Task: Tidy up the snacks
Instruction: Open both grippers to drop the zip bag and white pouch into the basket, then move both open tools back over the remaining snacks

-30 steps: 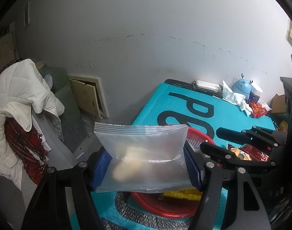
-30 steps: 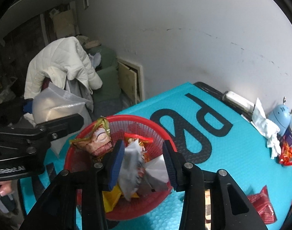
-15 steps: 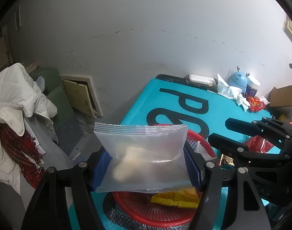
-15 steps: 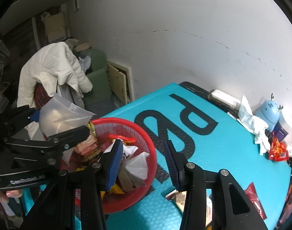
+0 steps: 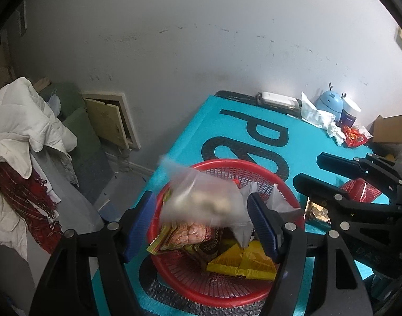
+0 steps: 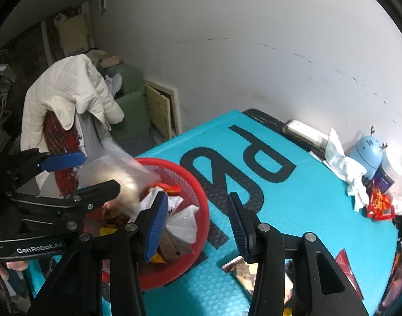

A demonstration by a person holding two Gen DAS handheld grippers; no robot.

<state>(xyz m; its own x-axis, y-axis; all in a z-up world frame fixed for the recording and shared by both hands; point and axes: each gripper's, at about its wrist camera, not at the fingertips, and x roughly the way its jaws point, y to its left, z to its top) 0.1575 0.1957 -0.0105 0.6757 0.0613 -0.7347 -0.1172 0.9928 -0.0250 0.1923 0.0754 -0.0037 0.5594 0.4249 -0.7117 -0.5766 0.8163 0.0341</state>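
Left gripper (image 5: 201,223) open — clear bag (image 5: 201,200) dropping blurred toward the red basket (image 5: 280,181); soft, light, slippery — best pinched at its sealed edge.

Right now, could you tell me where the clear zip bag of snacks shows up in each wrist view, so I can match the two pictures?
Left wrist view: the clear zip bag is blurred at centre, between the left gripper fingers, over the red basket.
Right wrist view: the bag is at left, behind the left gripper's near finger, at the basket's far-left rim.
Shared landmark: the red basket on the teal mat.
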